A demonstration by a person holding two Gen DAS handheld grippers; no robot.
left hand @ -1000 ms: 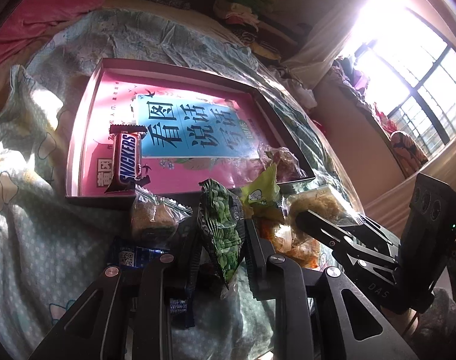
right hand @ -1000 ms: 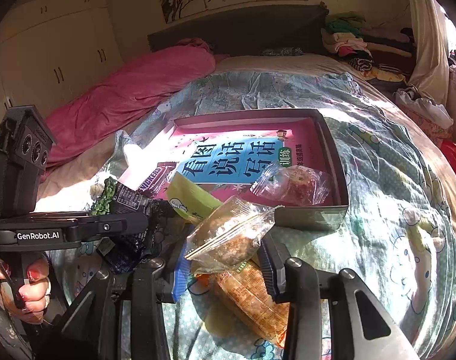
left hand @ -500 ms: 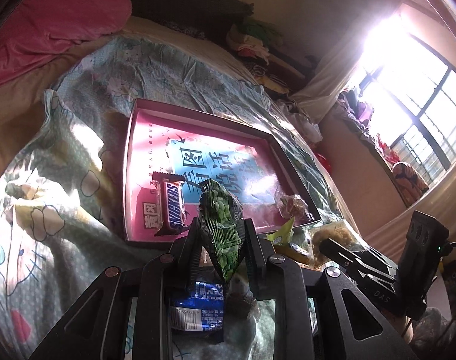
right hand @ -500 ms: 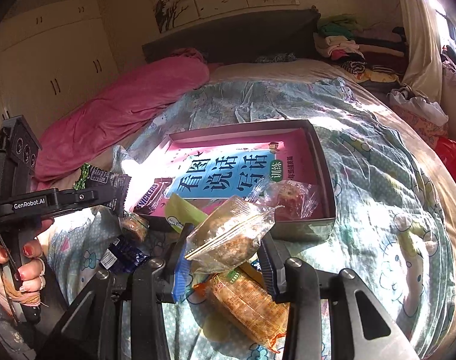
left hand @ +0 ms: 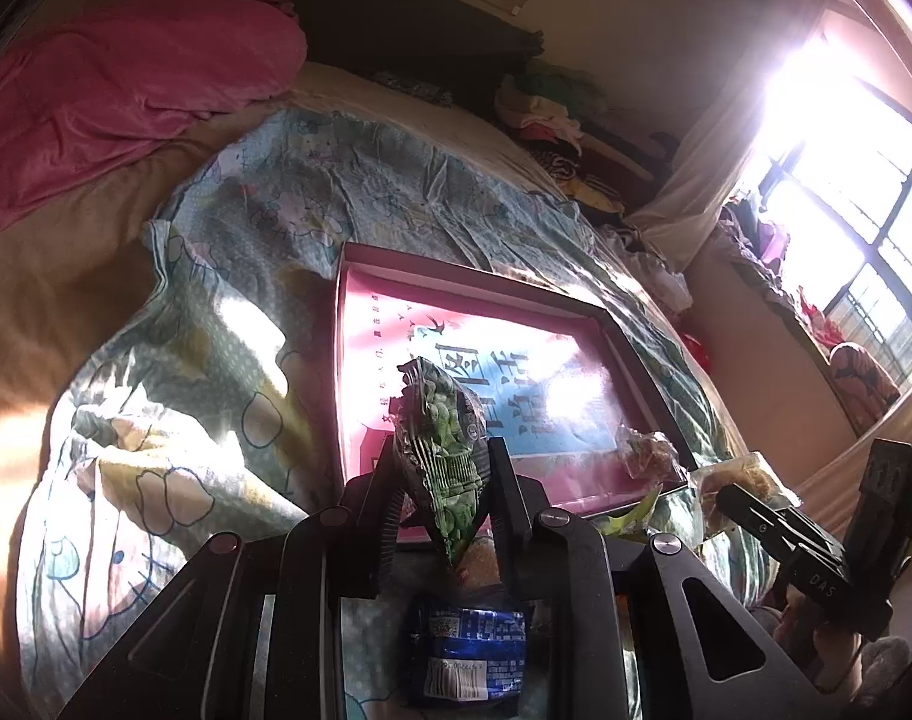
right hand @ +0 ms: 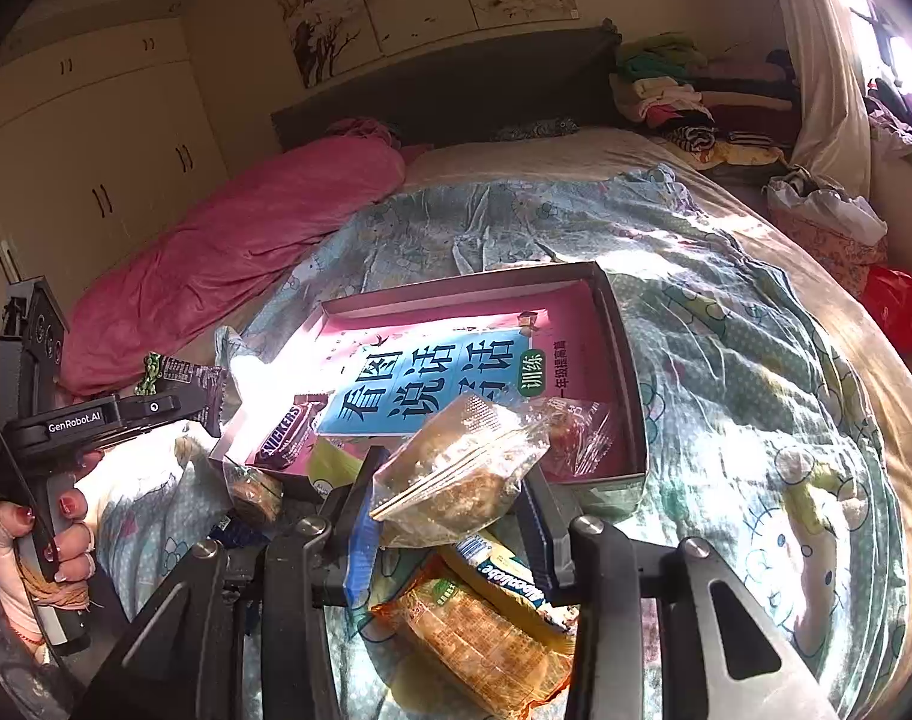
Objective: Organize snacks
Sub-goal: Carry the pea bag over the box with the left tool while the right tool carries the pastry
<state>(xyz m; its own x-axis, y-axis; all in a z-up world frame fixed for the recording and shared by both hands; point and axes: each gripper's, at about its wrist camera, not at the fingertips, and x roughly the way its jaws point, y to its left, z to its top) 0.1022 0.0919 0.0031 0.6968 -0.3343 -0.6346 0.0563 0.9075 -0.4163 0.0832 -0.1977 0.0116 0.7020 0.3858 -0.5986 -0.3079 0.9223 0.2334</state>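
1. A bed with a patterned bedspread [right hand: 726, 324] fills mid-frame.
2. A pink quilt [right hand: 228, 252] lies at left.
3. Cream wardrobe doors [right hand: 96, 144] stand upper left.
4. A bright window [left hand: 846, 192] glares at right, beside a pale curtain [right hand: 816, 60].

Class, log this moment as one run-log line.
left gripper: grips green pea packet | right gripper: grips clear cake packet | pink box: Snickers inside

Sun floods in through the window [left hand: 846, 180] at my two o'clock and burns it out to white, with a hazy flare spreading over the curtain [left hand: 696, 180]. Bright patches fall across the bedsheet [right hand: 726, 312] and glare wipes out part of the pink box [left hand: 360, 372] floor. My claws stand dark in shadow. Both fisheye views bend and blacken toward the corners.
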